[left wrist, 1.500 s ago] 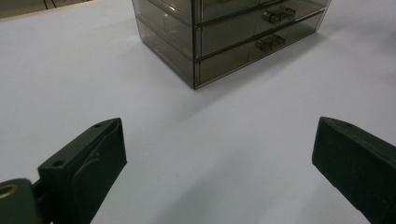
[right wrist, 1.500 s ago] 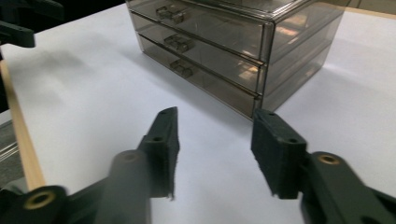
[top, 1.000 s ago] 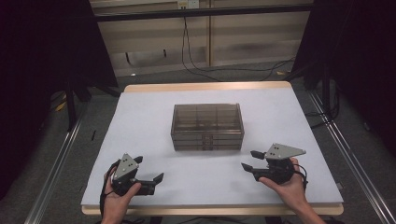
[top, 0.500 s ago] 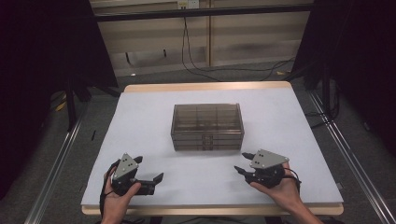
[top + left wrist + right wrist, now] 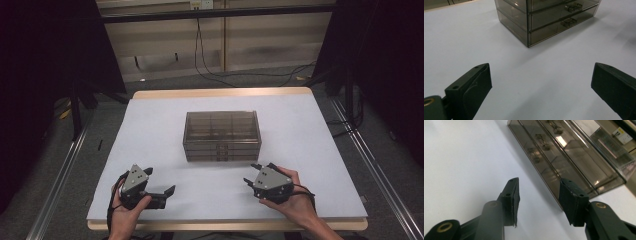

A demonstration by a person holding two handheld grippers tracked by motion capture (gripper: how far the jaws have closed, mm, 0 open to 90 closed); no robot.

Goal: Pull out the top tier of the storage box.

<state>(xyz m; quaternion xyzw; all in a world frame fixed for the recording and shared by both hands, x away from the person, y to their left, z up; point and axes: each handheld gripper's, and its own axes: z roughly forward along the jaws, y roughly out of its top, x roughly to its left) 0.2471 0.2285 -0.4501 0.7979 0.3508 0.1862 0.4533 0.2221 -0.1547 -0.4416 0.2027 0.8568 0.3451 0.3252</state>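
Note:
A smoky transparent box (image 5: 221,135) with three stacked drawers stands mid-table, its small handles facing the person. My right gripper (image 5: 251,173) lies low on the white table (image 5: 310,130), just in front of the box's right front corner, pointing up-left at it. Its jaws have just been closing, with nothing between them, and it stays open. In the right gripper view the right gripper (image 5: 539,180) frames the box (image 5: 564,157) close ahead. My left gripper (image 5: 159,180) rests at the front left, wide open and empty. In the left gripper view the left gripper (image 5: 541,67) faces the box (image 5: 544,17) across bare table.
The white table surface has a wooden front edge (image 5: 225,225) near the person's hands. Metal rails (image 5: 60,175) run along both sides of the table. Cables (image 5: 235,75) lie on the floor behind it.
My right gripper has slid left along the table toward the box's front and turned to point at it, and its jaws have narrowed. The left gripper has not moved.

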